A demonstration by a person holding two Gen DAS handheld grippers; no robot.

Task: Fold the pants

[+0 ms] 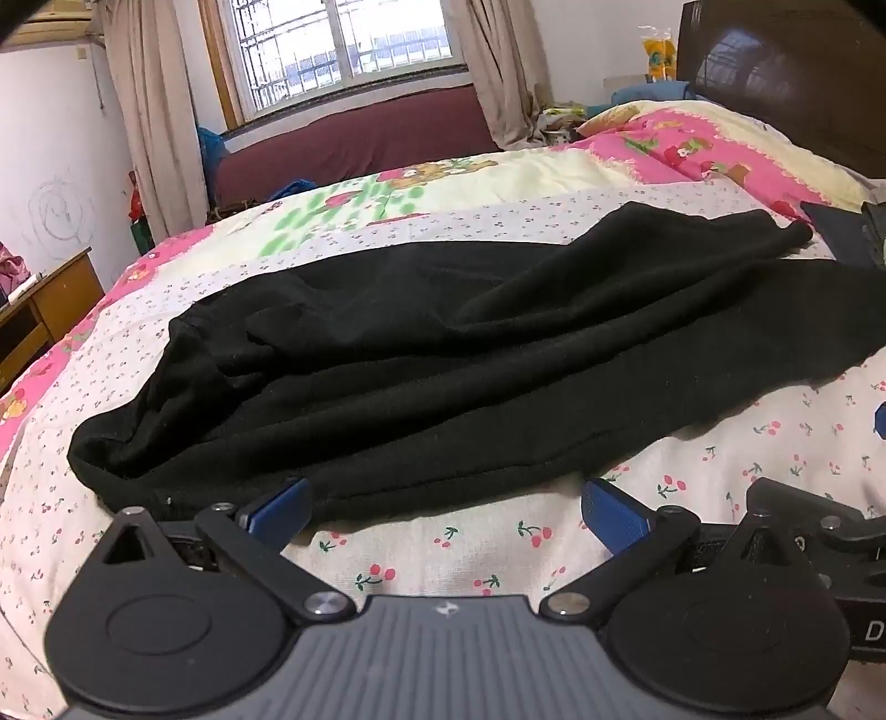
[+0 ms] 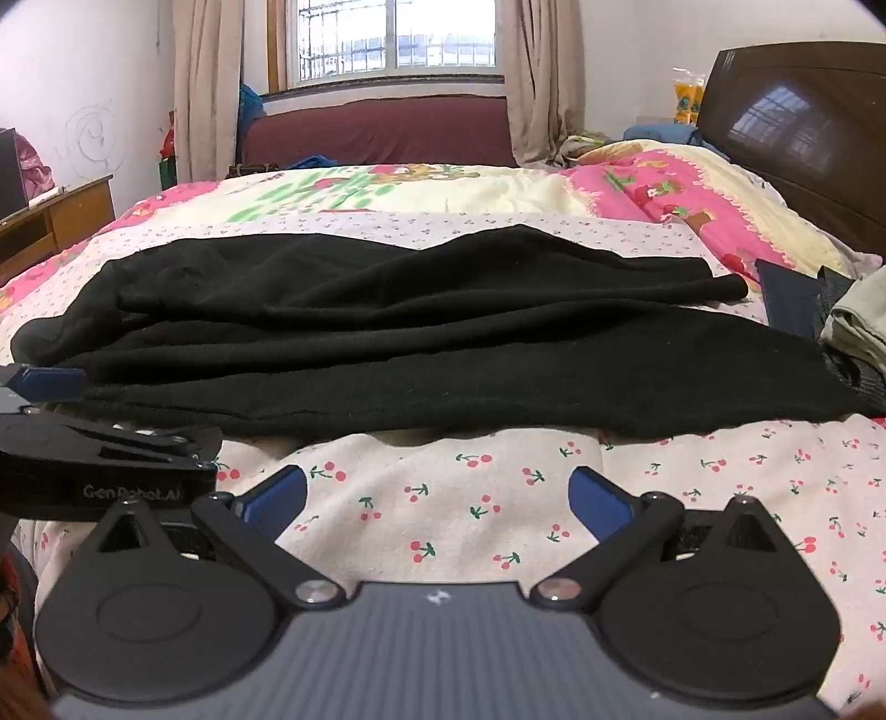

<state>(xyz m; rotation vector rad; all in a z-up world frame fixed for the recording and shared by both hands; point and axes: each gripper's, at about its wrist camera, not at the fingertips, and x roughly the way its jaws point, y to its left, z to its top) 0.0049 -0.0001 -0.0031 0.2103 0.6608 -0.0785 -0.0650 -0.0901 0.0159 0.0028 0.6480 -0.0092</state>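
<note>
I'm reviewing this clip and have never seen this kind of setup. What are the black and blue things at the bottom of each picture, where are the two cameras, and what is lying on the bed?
Each picture comes from a fisheye camera mounted on a hand-held two-finger gripper, looking forward along its fingers. One view shows the left gripper, the other the right gripper; the blue pads are their fingertips. Both stand open and hold nothing. The left one reaches the near edge of the black pants, and it also shows at the left edge of the right view. The pants lie rumpled across a cherry-print bedspread. Beyond are a window and a dark headboard.
</note>
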